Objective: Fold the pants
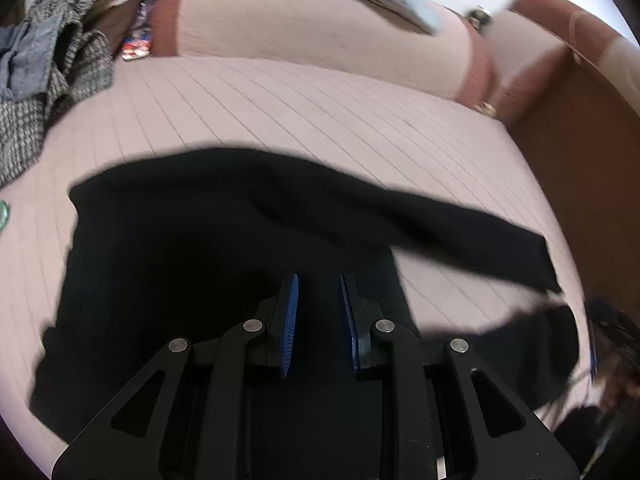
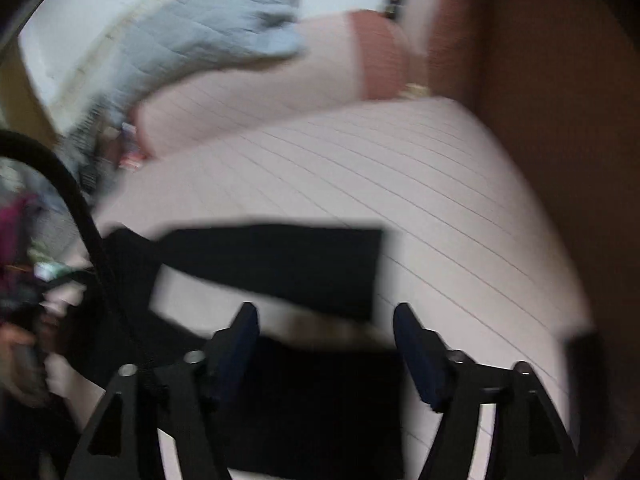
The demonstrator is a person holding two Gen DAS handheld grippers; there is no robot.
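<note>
L tongs (image 1: 318, 286) & R tongs (image 2: 326, 316) agape over black pants (image 1: 180, 240); no legible text.

Home living room — striped sofa (image 1: 304, 96), strewn clothes (image 1: 48, 80).

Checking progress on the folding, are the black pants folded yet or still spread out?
Still spread out: the black pants lie flat on the pink cushion, one leg stretching sideways.

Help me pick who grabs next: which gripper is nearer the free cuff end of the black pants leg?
Right. The right gripper hangs open just short of the cuff end. The left gripper is over the wide part of the black pants, with the leg stretching away to its right.
</note>
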